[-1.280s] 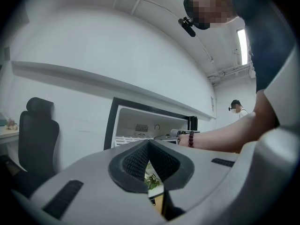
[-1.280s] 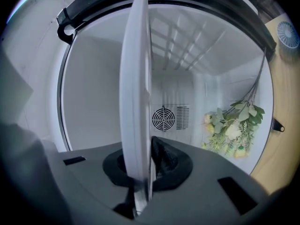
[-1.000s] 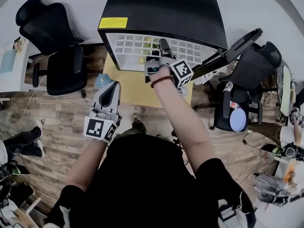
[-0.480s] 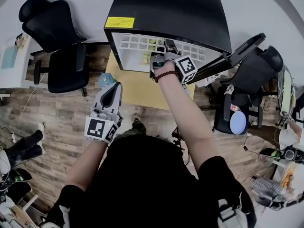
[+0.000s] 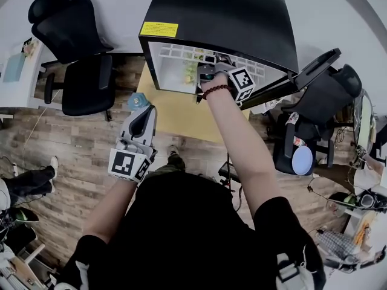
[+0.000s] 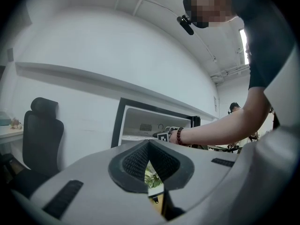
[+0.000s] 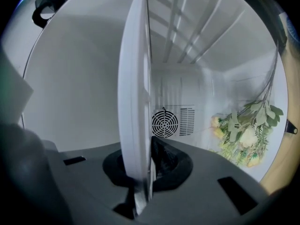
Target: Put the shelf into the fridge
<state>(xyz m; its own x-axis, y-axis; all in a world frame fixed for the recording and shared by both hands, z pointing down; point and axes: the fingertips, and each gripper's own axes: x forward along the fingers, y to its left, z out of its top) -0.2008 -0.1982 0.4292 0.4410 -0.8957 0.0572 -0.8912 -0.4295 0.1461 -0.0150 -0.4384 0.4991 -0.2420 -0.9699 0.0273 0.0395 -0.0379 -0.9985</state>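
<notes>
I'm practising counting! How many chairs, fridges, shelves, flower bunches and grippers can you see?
Chairs: 2, left chair, right chair
Fridge: 1
Shelf: 1
Flower bunch: 1
Grippers: 2, left gripper, right gripper
Total: 7

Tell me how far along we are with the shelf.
Done: the fridge door stands open and the shelf is gripped by the right gripper. In hand: shelf partly inside, near the flowers. Left: probably seat it on the wall ribs, release. The left gripper hangs idle, shut.
</notes>
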